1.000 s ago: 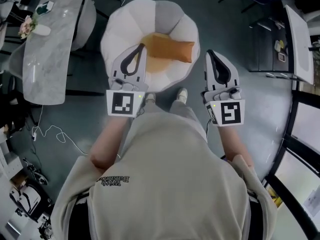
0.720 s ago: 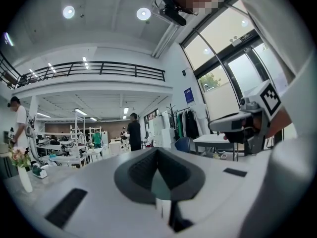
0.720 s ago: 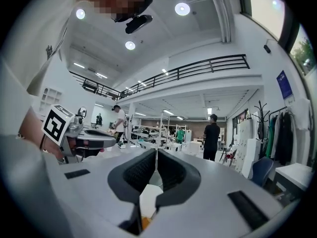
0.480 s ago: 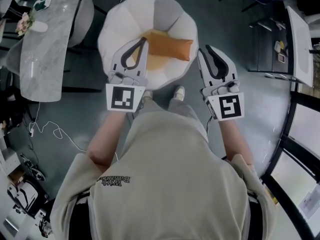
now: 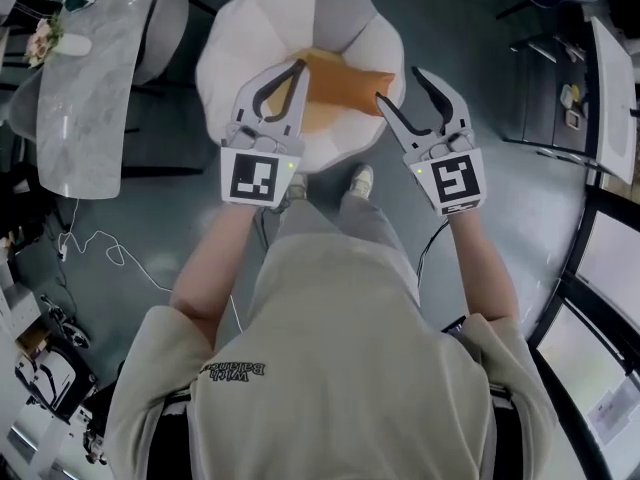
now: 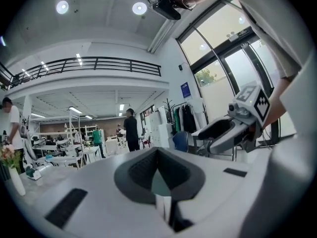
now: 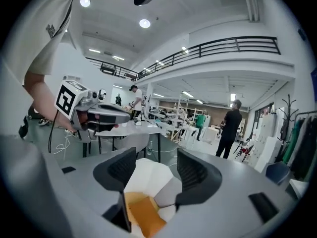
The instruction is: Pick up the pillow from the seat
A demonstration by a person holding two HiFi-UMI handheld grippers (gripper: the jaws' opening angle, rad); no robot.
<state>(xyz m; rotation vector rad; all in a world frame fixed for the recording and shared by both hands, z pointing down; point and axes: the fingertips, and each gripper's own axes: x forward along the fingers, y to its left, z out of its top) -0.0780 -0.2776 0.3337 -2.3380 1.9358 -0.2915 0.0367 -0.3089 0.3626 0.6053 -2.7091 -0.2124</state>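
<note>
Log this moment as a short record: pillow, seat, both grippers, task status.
pillow: orange, lying on the seat, not gripped
seat: white, petal-shaped, in front of the person
left gripper: shut, empty, over the pillow's left end in the head view
right gripper: open, jaws have just been opening, nothing between them, by the pillow's right corner
task status: pillow not yet picked up

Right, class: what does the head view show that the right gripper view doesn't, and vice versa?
Only the head view: the person's pale shoes and the black-and-white marker cube on the right gripper. Only the right gripper view: the black balcony railing and a bystander in black. Both: the orange fabric pillow on the white petal-shaped padded seat, the shut left gripper, and the right gripper's jaws, which have just been opening, with nothing held between them.
</note>
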